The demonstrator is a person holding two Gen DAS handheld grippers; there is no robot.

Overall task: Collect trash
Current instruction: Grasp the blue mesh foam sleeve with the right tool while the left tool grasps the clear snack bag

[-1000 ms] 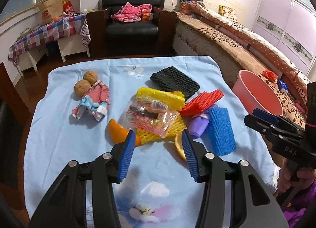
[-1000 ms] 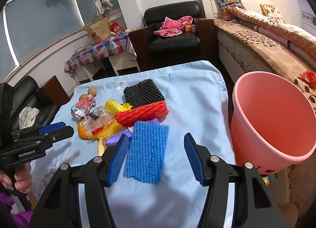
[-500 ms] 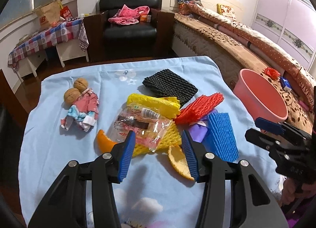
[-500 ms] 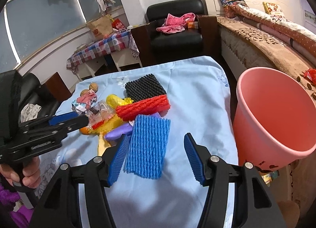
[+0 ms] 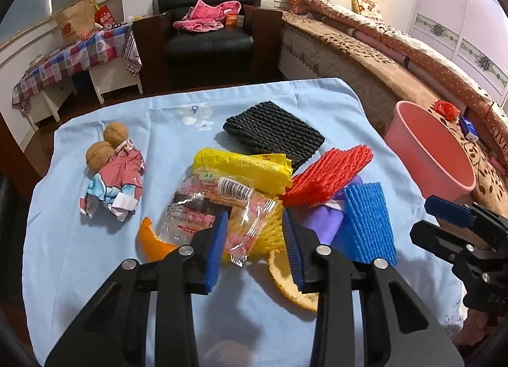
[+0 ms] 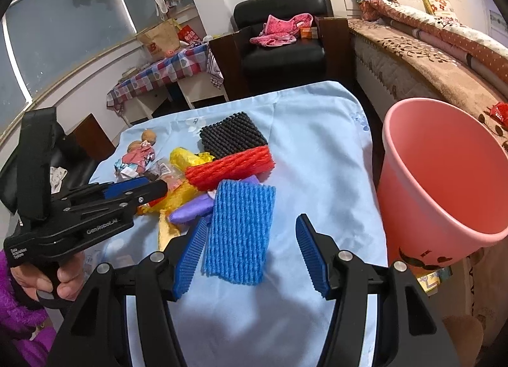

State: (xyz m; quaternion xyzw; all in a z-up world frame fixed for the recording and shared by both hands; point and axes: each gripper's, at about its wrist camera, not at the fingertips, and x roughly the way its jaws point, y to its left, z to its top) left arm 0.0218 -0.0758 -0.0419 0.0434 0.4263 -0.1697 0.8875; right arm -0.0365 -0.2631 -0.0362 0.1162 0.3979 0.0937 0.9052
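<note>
A pile of trash lies on the blue tablecloth [image 5: 79, 240]: a clear snack wrapper [image 5: 219, 205], yellow bag [image 5: 244, 167], yellow foam net [image 5: 266, 233], red foam net [image 5: 327, 176], blue foam net [image 5: 368, 224], black foam net [image 5: 273, 135], purple wrapper [image 5: 320, 224] and orange peels [image 5: 295, 284]. My left gripper [image 5: 255, 249] is open, just above the clear wrapper and yellow net. My right gripper [image 6: 250, 256] is open, its fingers either side of the near end of the blue net [image 6: 241, 227]. The pink bucket [image 6: 444, 183] stands right of the table.
A crumpled pink wrapper [image 5: 114, 183] and two walnuts [image 5: 104, 148] lie at the table's left. A bed [image 5: 397, 49] runs along the right, a black armchair [image 5: 209, 27] stands behind the table, and a small checked table [image 5: 70, 59] is at the back left.
Both grippers have moved forward toward the pile. The left one now hangs over the clear wrapper; the right one has closed in on the blue net. Both stay open.
</note>
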